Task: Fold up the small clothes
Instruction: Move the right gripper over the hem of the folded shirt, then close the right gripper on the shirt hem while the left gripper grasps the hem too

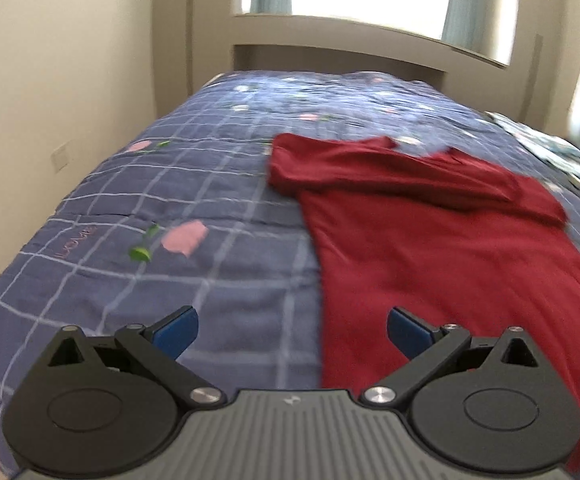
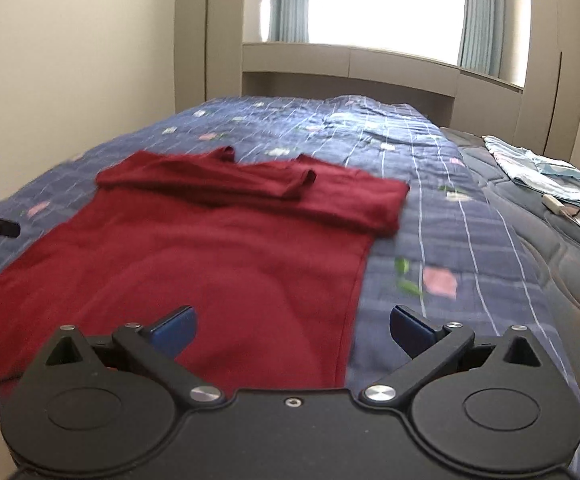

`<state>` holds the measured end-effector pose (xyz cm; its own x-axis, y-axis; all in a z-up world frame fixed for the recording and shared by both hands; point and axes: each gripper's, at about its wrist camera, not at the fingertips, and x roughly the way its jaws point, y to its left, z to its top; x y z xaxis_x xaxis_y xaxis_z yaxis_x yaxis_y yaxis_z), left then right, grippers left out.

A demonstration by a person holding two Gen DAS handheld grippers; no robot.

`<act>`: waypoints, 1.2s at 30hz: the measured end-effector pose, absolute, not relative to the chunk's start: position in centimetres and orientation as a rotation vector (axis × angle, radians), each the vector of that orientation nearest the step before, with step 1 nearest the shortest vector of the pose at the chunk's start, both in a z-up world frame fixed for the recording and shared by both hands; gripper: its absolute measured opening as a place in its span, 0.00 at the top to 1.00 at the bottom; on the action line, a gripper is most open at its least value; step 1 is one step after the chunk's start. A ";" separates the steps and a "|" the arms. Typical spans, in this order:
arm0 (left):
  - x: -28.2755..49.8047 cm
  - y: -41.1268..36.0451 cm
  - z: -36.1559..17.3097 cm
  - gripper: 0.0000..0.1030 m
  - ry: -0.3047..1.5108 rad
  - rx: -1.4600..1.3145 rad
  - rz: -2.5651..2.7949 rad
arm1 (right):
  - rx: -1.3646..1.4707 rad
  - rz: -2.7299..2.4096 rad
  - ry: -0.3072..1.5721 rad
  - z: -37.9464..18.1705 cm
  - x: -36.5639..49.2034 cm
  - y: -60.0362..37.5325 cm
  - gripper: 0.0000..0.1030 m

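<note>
Both the left gripper (image 1: 292,330) and right gripper (image 2: 293,330) gape wide, empty, over the red shirt (image 2: 217,248) (sleeves already folded in), and a shallow pinch could drag it crooked.

We see daylight flooding from the window (image 2: 386,4), blown out white; below it the bedspread (image 2: 390,148) smears with motion blur, and fisheye bending darkens our corners.

We see the shirt (image 2: 209,248) lying flat on the quilt (image 2: 430,184) on the bed, its sleeves folded over its far end. A window (image 2: 386,4) is behind the bed.
</note>
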<state>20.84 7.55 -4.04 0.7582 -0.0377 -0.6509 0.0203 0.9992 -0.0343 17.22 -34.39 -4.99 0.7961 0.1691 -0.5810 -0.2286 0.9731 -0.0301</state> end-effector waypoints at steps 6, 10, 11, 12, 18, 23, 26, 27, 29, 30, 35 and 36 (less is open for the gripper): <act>16.1 4.8 -4.6 0.00 0.677 0.086 -0.151 | -0.222 0.272 0.623 -5.6 11.0 -33.0 0.01; 14.0 3.7 -5.1 0.00 0.676 0.133 -0.202 | -0.279 0.306 0.637 -6.5 8.3 -31.9 0.01; 13.6 3.5 -5.3 0.00 0.677 0.143 -0.215 | -0.295 0.313 0.636 -6.7 7.9 -31.6 0.01; 13.1 3.2 -5.5 0.00 0.680 0.159 -0.228 | -0.319 0.318 0.637 -7.0 7.4 -31.2 0.01; 11.4 1.8 -6.4 0.00 0.693 0.242 -0.279 | -0.548 0.332 0.591 -8.9 5.3 -28.7 0.08; 10.8 1.2 -6.5 0.00 0.693 0.259 -0.311 | -0.677 0.311 0.479 -9.9 4.7 -26.8 0.13; 10.3 0.6 -6.5 0.00 0.685 0.284 -0.345 | -0.739 0.326 0.422 -10.3 4.3 -25.9 0.29; 10.1 0.3 -6.5 0.00 0.682 0.294 -0.360 | -0.757 0.336 0.413 -10.4 4.4 -25.8 0.34; 9.8 -0.4 -6.6 0.00 0.678 0.311 -0.385 | -0.775 0.353 0.405 -10.5 4.3 -25.6 0.65; 9.7 -0.8 -6.7 0.00 0.675 0.322 -0.400 | -0.778 0.358 0.411 -10.5 4.3 -25.4 0.71; 9.7 -3.0 -6.9 0.00 0.657 0.362 -0.456 | -0.609 0.398 0.463 -8.4 6.2 -26.1 0.91; 9.7 -3.5 -6.9 0.00 0.649 0.369 -0.465 | -0.556 0.404 0.474 -7.6 6.6 -26.3 0.92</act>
